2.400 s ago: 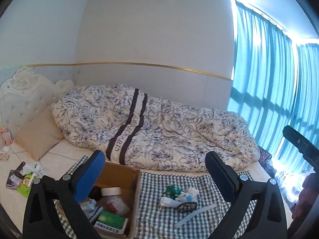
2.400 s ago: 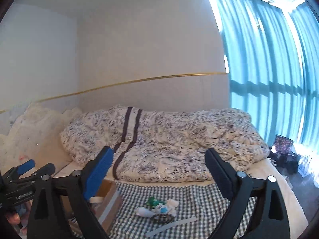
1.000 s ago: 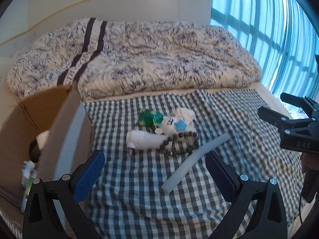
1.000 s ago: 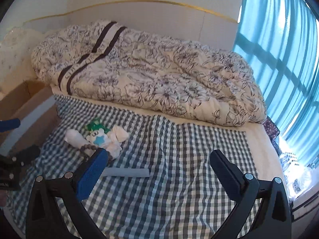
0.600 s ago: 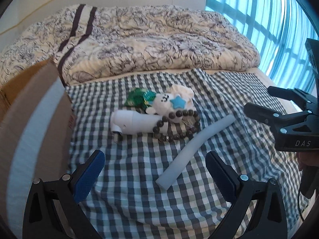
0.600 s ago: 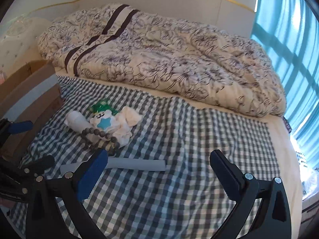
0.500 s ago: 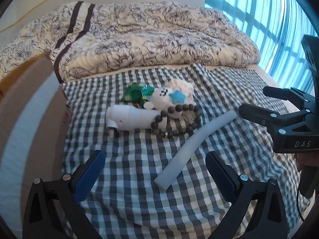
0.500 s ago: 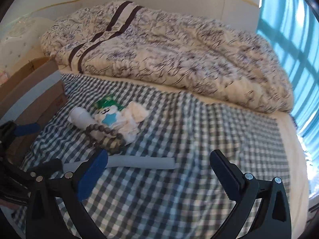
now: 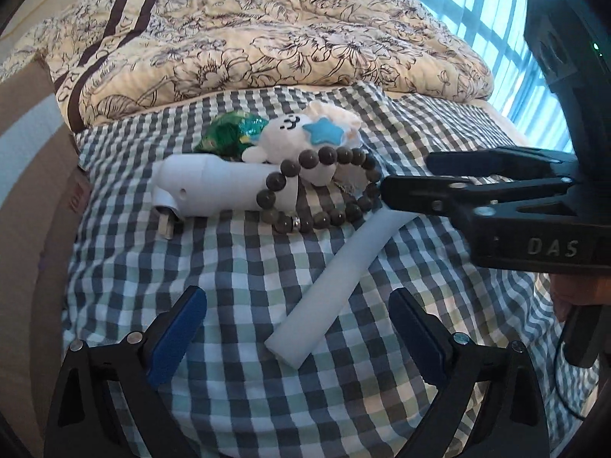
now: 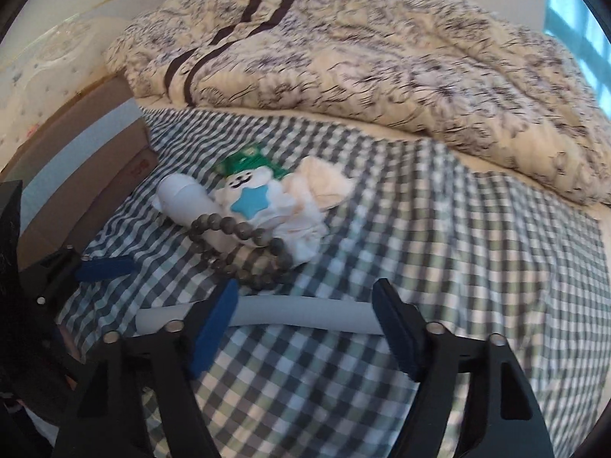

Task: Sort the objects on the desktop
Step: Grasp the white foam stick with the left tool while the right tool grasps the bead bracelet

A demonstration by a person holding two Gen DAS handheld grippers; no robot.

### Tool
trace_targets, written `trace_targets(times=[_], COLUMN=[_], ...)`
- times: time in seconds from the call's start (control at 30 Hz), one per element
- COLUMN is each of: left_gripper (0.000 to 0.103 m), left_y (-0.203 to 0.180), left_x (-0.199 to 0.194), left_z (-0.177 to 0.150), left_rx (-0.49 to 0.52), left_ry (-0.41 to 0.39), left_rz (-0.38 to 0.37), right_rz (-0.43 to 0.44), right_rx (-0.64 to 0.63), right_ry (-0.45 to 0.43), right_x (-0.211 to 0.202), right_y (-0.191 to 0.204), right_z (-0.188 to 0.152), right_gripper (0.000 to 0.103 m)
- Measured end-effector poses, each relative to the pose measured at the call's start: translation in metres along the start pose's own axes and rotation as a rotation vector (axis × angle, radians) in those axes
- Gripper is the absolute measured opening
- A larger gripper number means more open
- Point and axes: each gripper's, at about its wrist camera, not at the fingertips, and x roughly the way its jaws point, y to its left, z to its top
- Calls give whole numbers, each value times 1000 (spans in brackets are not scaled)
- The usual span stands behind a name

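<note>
Both sets of tongs are down low over the checked cloth on the bed, and the pick-up step of the sorting is in hand. The right tongs are the busy pair: their jaws are closing, with the pale foam tube lying crosswise between the tips, but the pads are not pressing on it yet. In the left wrist view those right tongs reach in from the side at the tube's far end, right by the bead bracelet.

The left tongs stand wide, closing only slightly, with the near end of the foam tube between the tips and nothing gripped.

The rest of the pile sits just beyond the tube: a white cylindrical gadget, a small white plush with a blue star and a green packet, all bunched and touching. The cardboard box stands at the cloth's left edge.

My read: the tube goes first. The next move calls for the right tongs to finish closing squarely across it, clear of the beads, then lift and carry it towards the box.
</note>
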Motion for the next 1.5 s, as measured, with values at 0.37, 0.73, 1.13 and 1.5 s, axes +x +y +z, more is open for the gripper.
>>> trace_targets(times=[0.37, 0.73, 1.13, 1.5], left_gripper=[87, 53, 18, 8], left_y=[-2, -7, -6, 0], left_x=[7, 12, 0, -25], left_z=[0, 3, -3, -5], left_rx=[-6, 18, -2, -23], left_ry=[-13, -14, -19, -45], left_rz=[-6, -11, -69, -96], right_rz=[122, 157, 183, 161], right_rx=[71, 92, 139, 230], right_ry=[23, 43, 39, -16], right_x=[33, 44, 32, 11], right_y=[-4, 0, -8, -11], right_z=[0, 4, -1, -7], right_gripper=[53, 29, 16, 11])
